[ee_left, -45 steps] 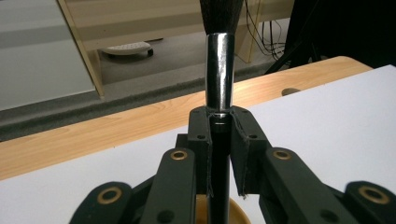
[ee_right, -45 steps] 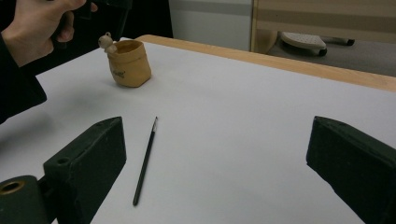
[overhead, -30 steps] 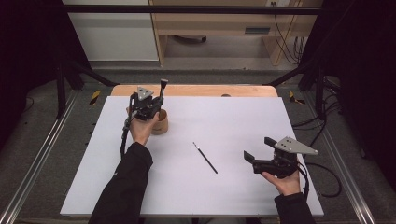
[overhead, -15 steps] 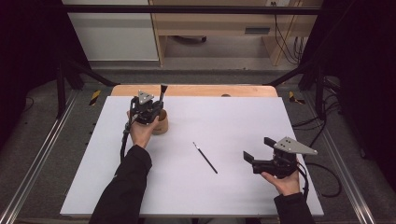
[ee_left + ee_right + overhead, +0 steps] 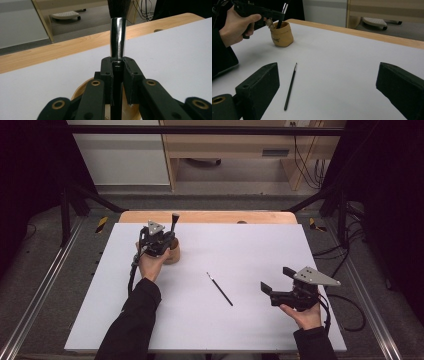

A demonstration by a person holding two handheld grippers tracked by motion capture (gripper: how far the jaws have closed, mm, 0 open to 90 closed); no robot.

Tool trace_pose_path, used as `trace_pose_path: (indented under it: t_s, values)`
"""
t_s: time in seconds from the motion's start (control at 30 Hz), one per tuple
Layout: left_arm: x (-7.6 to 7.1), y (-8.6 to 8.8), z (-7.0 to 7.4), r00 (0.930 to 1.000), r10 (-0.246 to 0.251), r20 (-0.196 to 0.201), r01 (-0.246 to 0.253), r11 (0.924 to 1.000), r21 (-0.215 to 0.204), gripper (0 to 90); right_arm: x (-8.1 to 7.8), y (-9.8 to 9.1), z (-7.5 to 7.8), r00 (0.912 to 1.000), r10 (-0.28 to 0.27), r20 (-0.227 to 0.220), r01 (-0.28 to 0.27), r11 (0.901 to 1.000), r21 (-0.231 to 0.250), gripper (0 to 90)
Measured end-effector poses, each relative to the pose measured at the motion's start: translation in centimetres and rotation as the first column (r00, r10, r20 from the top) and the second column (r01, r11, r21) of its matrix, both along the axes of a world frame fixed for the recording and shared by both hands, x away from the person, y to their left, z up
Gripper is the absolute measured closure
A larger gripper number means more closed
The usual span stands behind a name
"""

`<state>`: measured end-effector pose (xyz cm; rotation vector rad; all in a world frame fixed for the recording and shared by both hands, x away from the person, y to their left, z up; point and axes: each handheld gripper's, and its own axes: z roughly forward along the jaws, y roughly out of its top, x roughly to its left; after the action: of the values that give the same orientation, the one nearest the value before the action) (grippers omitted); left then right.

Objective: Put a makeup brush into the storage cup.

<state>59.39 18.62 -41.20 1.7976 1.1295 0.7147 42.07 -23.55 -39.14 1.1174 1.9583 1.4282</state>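
Left claw (image 5: 117,65) grips brush (image 5: 118,37) upright

A grey floor (image 5: 235,200) lies beyond the worktop (image 5: 210,217); a pale wooden desk (image 5: 225,145) (cables (image 5: 307,155) hanging beside it) stands behind, dark curtains (image 5: 30,180) flanking.

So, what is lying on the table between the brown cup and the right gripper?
One thin black brush lies flat on the white table, between the brown cup and the open right gripper. The high view shows it best.
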Motion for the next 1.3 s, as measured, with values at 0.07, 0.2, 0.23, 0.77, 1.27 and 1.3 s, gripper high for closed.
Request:
trace_pose_path:
  t_s: [0.07,0.2,0.23,0.77,1.27,1.3]
  values:
    - [-0.1,0.0,0.0,1.0,-0.005,-0.005,0.005,1.0,0.006,78.5,0.0,0.0,0.0,1.0,0.0,0.0,0.0,1.0,0.001,5.4]
    - [-0.3,-0.2,-0.2,0.9998,-0.016,-0.009,0.016,0.9999,-0.002,77.9,-0.1,0.1,0.1,1.0,0.001,0.001,-0.001,1.0,0.002,5.4]
    - [-0.3,-0.2,-0.1,0.9998,-0.018,-0.011,0.018,0.9998,-0.003,77.8,-0.1,0.1,0.1,1.0,0.001,0.002,-0.001,1.0,0.002,5.4]
    - [-3.3,0.9,1.9,0.9976,-0.065,0.025,0.066,0.996,-0.061,62.2,-0.3,0.1,0.5,0.9999,0.001,0.015,-0.001,0.9999,0.011,5.4]
    - [-7.0,1.7,3.3,0.9852,-0.16,0.061,0.164,0.9844,-0.064,42.9,-0.4,0.0,0.6,0.9998,-0.011,0.018,0.011,0.9998,0.018,5.5]
    - [-7.3,1.8,3.4,0.9842,-0.164,0.065,0.168,0.9836,-0.064,40.6,-0.4,0.0,0.6,0.9997,-0.011,0.02,0.01,0.9998,0.018,5.5]
